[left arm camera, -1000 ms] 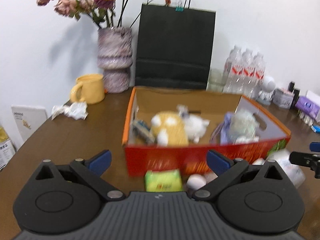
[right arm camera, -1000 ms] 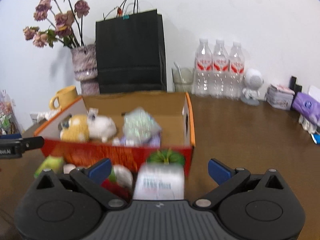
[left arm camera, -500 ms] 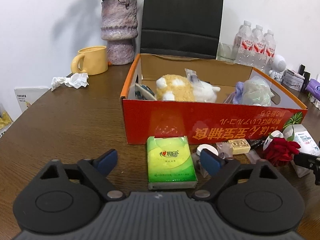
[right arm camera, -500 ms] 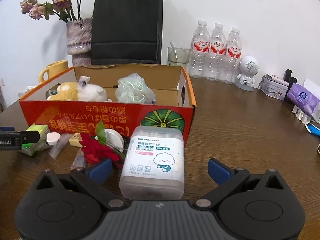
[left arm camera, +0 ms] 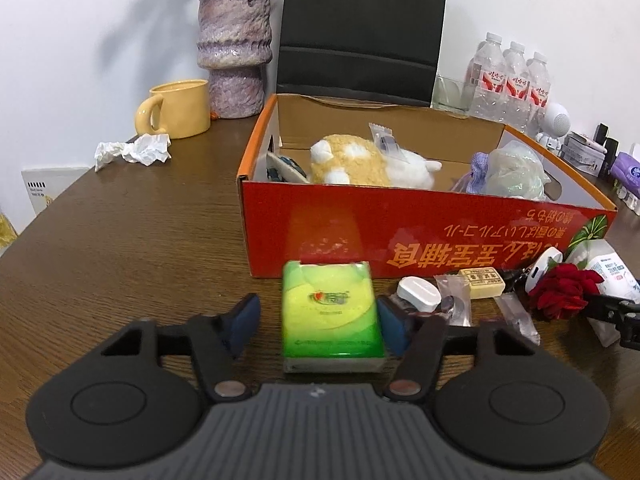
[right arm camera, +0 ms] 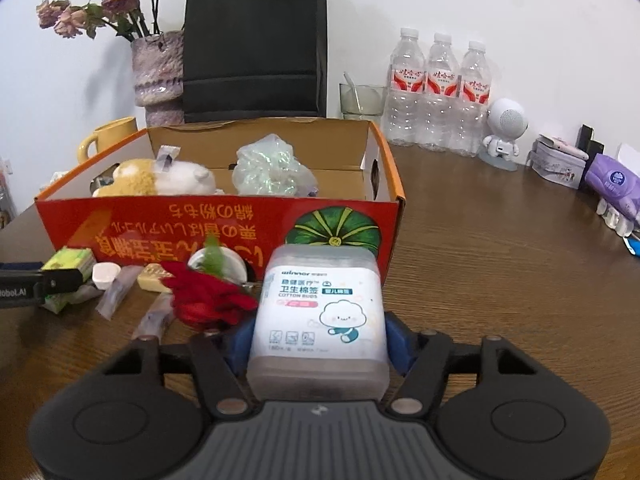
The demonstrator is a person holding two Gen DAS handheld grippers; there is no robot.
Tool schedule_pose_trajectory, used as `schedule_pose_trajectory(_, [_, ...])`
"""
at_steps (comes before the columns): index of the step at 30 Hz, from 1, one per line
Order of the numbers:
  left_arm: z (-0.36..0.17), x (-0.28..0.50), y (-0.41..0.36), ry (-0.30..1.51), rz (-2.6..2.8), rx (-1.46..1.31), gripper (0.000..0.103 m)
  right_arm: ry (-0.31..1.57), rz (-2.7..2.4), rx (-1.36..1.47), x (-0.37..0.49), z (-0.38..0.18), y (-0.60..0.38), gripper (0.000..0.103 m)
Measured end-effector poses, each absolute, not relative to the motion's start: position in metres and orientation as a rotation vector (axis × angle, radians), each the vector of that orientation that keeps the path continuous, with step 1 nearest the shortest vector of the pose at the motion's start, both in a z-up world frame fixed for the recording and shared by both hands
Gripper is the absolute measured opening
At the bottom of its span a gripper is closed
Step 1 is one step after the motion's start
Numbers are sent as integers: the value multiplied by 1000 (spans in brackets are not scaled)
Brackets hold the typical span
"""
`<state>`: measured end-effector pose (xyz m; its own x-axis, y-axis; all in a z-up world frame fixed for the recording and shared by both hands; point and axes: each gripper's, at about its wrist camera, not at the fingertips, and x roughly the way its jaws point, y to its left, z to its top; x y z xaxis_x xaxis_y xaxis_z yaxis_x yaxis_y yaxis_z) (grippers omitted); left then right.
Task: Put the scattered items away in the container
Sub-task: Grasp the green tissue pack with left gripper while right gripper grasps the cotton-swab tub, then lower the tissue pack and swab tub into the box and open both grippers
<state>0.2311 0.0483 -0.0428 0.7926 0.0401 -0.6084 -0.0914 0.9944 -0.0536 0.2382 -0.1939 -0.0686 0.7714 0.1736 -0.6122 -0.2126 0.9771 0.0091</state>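
A red cardboard box (left arm camera: 420, 236) (right arm camera: 240, 224) holds a plush toy (left arm camera: 360, 160) and a clear bag (left arm camera: 516, 174). In front of it lie a green tissue pack (left arm camera: 332, 312), a white cap (left arm camera: 418, 294), a small soap bar (left arm camera: 482, 282), a red rose (left arm camera: 564, 290) (right arm camera: 208, 298) and sachets. My left gripper (left arm camera: 320, 324) straddles the tissue pack, its right pad touching, its left pad apart. My right gripper (right arm camera: 320, 340) is shut on a cotton bud box (right arm camera: 320, 312), both pads against its sides.
A yellow mug (left arm camera: 176, 110), crumpled paper (left arm camera: 134, 150), a vase (left arm camera: 236, 48) and a black bag (left arm camera: 360, 28) stand behind the box. Water bottles (right arm camera: 436, 92), a white figurine (right arm camera: 504, 132), a tin (right arm camera: 558, 164) and a purple pack (right arm camera: 616, 182) sit at the right.
Both grippers have lowered and moved forward. The left jaws have narrowed around the tissue pack. The right jaws have closed onto the cotton bud box.
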Motion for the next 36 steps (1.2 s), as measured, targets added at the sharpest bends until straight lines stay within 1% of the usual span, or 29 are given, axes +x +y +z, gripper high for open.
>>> schedule_pose_trajectory(1, [-43, 230, 49, 648, 67, -86, 46, 655, 217, -51, 237, -68, -195, 64])
schedule_pose_trajectory(8, [-34, 213, 52, 585, 62, -103, 46, 568, 183, 3, 217, -57, -207, 64])
schedule_pose_trajectory(24, [-14, 174, 48, 515, 6, -96, 46, 540, 206, 51, 189, -48, -210, 64])
schedule_pose_trajectory(30, [1, 174, 44, 479, -34, -90, 46, 495, 231, 49, 186, -32, -209, 64])
schedule_pose_trajectory(36, [25, 195, 43, 437, -79, -89, 46, 441, 265, 36, 204, -4, -205, 64])
